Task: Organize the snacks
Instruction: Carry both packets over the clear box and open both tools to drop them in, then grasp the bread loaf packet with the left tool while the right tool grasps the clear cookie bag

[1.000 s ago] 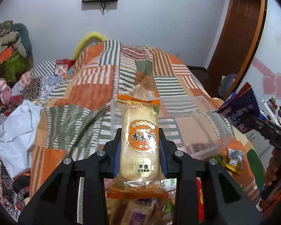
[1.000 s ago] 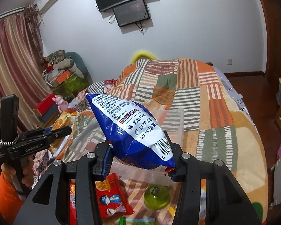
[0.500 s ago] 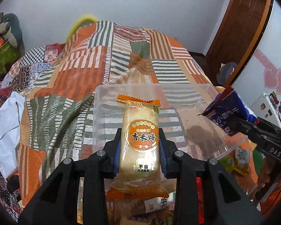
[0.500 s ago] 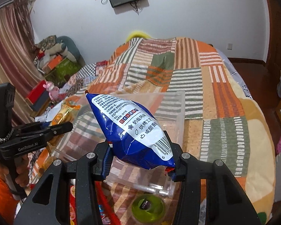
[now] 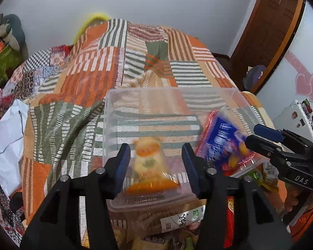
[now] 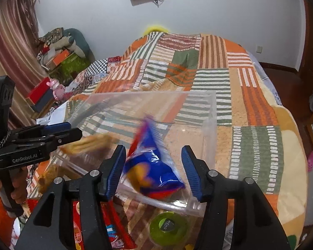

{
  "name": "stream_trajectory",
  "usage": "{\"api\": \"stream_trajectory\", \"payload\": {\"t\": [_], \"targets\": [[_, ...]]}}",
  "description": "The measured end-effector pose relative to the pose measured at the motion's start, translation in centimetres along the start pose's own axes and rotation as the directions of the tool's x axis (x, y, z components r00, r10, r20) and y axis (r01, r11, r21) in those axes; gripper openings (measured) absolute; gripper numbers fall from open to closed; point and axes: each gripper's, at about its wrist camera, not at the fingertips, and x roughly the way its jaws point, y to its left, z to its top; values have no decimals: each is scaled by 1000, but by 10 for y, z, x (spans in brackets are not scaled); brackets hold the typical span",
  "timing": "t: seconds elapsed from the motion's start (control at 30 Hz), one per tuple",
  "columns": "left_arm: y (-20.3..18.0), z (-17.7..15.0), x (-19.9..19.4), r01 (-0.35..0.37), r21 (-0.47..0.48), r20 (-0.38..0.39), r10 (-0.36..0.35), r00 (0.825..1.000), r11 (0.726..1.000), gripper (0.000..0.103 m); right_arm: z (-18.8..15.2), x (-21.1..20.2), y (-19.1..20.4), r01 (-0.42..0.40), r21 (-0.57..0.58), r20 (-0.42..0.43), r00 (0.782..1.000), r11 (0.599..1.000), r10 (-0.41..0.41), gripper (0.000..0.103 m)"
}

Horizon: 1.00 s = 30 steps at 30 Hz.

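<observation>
A clear plastic bin (image 5: pixel 114 95) (image 6: pixel 210 112) sits on the patchwork bedspread. My left gripper (image 5: pixel 155 166) is open above its near edge; the orange rice cracker packet (image 5: pixel 150 166), blurred, is loose between the fingers and inside the bin. My right gripper (image 6: pixel 153 168) is open too; the blue snack bag (image 6: pixel 154 166), blurred, is loose between its fingers and in the bin. The blue bag also shows in the left wrist view (image 5: pixel 223 141), with the right gripper (image 5: pixel 260 137) beside it. The left gripper (image 6: pixel 71 131) shows in the right wrist view.
Loose snacks lie on the bed in front of the bin: a green round tub (image 6: pixel 169 225), red packets (image 6: pixel 112 229), a beige packet (image 5: pixel 181 216). A white bag (image 5: pixel 8 133) lies at left. The bedspread (image 6: pixel 256 145) stretches beyond the bin.
Both grippers have opened over the bin. The orange packet and the blue bag have left the fingers and dropped into the bin, both blurred by motion.
</observation>
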Motion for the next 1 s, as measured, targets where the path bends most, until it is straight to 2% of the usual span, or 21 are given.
{"api": "stream_trajectory", "payload": {"t": [0.27,0.4,0.53,0.67,0.73,0.8,1.0], "targets": [[-10,-5,-40,-33,21,71,31,997,999,52,-1,-38,13,28,-49,76,997,998,-24,53],[-15,-12,-66,-61,35,116,57,992,998,58,-4,-55,20,33,-68,112,993,997,-25,58],[-15,-22,-89,-60,23,150,56,987,998,59,-12,-72,27,42,-84,136,990,996,-30,60],[-17,-36,-106,-62,12,168,59,984,998,59,-22,-82,28,37,-87,140,990,995,-25,61],[-19,-43,-111,-65,13,173,62,983,998,62,-28,-87,30,43,-89,142,989,995,-30,61],[-20,-52,-116,-75,17,180,70,981,997,69,-37,-91,32,45,-88,140,990,995,-33,62],[-23,-80,-120,-82,25,165,77,983,996,75,-56,-89,33,39,-72,109,994,997,-31,65]]}}
